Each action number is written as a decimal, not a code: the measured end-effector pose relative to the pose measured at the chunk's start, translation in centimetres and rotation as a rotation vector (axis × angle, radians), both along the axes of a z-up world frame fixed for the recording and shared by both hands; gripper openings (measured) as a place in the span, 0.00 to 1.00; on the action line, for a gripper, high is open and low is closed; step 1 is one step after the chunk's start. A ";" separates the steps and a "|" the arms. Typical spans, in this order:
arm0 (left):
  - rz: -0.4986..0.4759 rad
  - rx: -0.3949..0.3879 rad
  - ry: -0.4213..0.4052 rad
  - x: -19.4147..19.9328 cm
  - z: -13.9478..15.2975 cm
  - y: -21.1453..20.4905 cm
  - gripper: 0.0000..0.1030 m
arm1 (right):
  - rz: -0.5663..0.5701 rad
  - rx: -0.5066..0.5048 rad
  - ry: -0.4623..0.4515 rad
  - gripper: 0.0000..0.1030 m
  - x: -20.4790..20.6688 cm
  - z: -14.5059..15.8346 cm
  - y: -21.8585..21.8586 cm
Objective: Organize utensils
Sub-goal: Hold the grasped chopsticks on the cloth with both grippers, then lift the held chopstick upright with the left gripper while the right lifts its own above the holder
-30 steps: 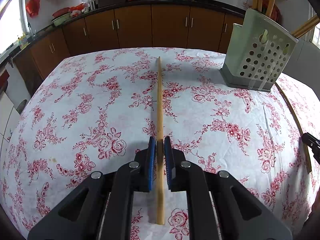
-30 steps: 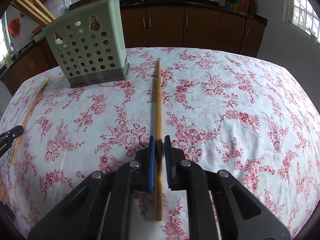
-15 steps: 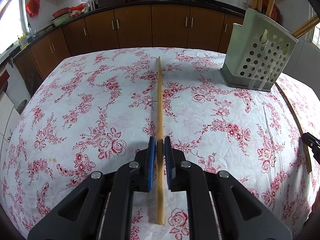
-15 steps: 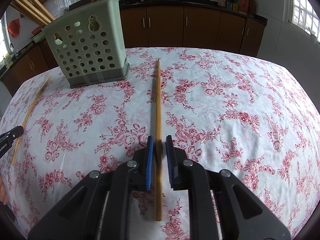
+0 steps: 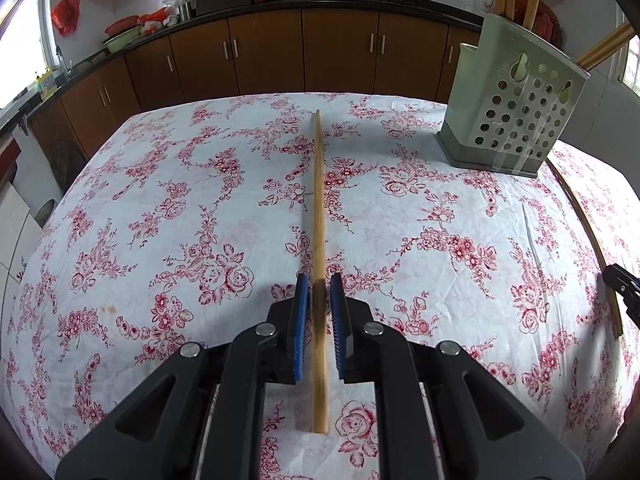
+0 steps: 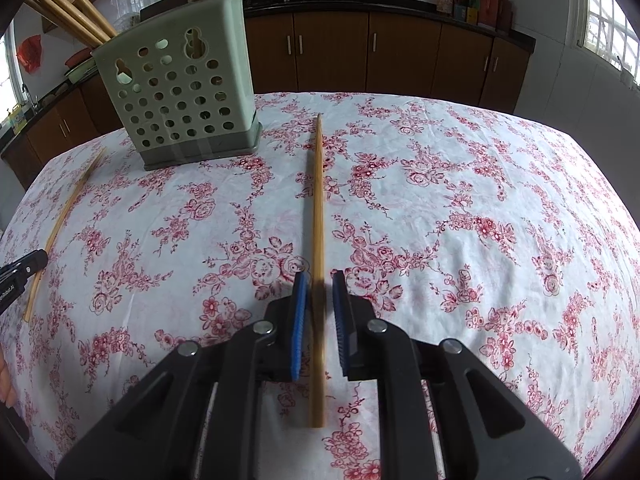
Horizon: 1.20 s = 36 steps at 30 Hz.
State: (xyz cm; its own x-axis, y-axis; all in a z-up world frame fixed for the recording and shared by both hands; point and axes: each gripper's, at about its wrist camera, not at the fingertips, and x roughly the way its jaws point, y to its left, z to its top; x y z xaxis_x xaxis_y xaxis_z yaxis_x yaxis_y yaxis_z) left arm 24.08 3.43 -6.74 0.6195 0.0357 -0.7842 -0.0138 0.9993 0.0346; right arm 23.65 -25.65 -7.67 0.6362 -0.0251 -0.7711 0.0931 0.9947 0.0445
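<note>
In the left wrist view a long wooden chopstick [image 5: 318, 184] lies flat on the floral tablecloth and runs away from me. My left gripper [image 5: 319, 280] straddles its near part. The jaws are opening, with a thin gap on each side of the stick. In the right wrist view a second chopstick [image 6: 318, 192] lies the same way between the blue pads of my right gripper [image 6: 319, 278], which also stand slightly off it. A pale green perforated utensil holder [image 5: 516, 120] [image 6: 180, 100] stands at the back of the table with several chopsticks upright in it.
The table's floral cloth [image 5: 180, 208] drops away at the far and side edges. Brown kitchen cabinets [image 5: 340, 56] run behind it, with pans on the counter. Each view shows the other gripper's black fingertip [image 5: 620, 280] [image 6: 22, 266] beside its chopstick.
Both pairs of pads have parted a little from the chopsticks they were shut on. The chopsticks stay flat on the cloth and neither hand has moved.
</note>
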 end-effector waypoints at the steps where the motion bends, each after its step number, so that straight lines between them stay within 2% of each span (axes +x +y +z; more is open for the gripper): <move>1: -0.003 0.003 0.001 -0.2 0.0 -0.1 0.13 | 0.000 0.002 0.000 0.15 -0.2 0.0 0.0; 10: -0.002 0.012 0.002 -1.3 0.0 -0.3 0.14 | -0.001 0.003 -0.001 0.13 -0.8 -0.1 0.0; 14: -0.005 0.013 0.002 -1.5 0.0 -0.2 0.13 | -0.001 0.011 -0.001 0.08 -1.0 -0.1 -0.1; 17: -0.011 0.014 0.002 -1.8 0.1 -0.2 0.07 | 0.003 0.009 -0.002 0.08 -1.2 -0.1 -0.1; 23: -0.023 0.009 -0.007 -2.8 0.7 0.4 0.07 | -0.001 0.023 -0.026 0.08 -2.2 0.9 -0.5; 27: -0.040 -0.010 -0.058 -3.8 2.8 0.9 0.07 | -0.012 0.038 -0.083 0.08 -3.3 3.0 -1.4; 36: -0.061 -0.073 -0.243 -5.6 10.0 1.8 0.07 | -0.051 0.054 -0.252 0.08 -5.3 9.1 -3.6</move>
